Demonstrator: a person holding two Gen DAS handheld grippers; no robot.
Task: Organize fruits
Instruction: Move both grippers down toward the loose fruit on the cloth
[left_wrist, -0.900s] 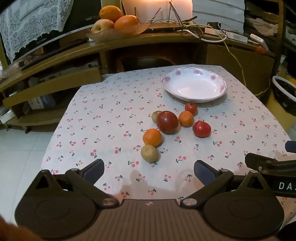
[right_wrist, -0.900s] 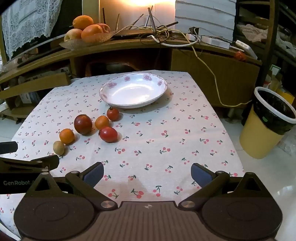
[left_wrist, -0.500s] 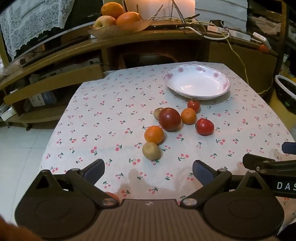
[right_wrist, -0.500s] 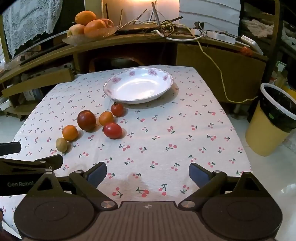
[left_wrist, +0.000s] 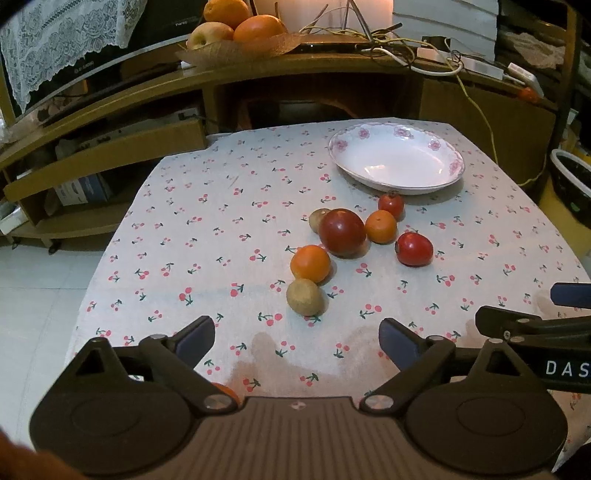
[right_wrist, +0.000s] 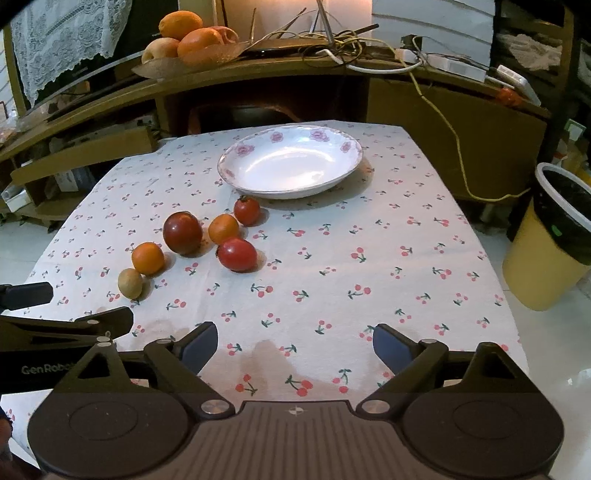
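- While nothing sits in the white plate (left_wrist: 397, 164) yet, my left wrist view shows seven fruits loose on the table (left_wrist: 207, 236), the kiwi (left_wrist: 305, 297) nearest; left gripper (left_wrist: 296, 338) fingers wide, closer than before.
- From the right wrist view, right gripper (right_wrist: 294, 345) fingers wide, empty; the red tomato (right_wrist: 237, 254) looms larger now.

Seven fruits (left_wrist: 342, 232) beside white plate (left_wrist: 396, 162)
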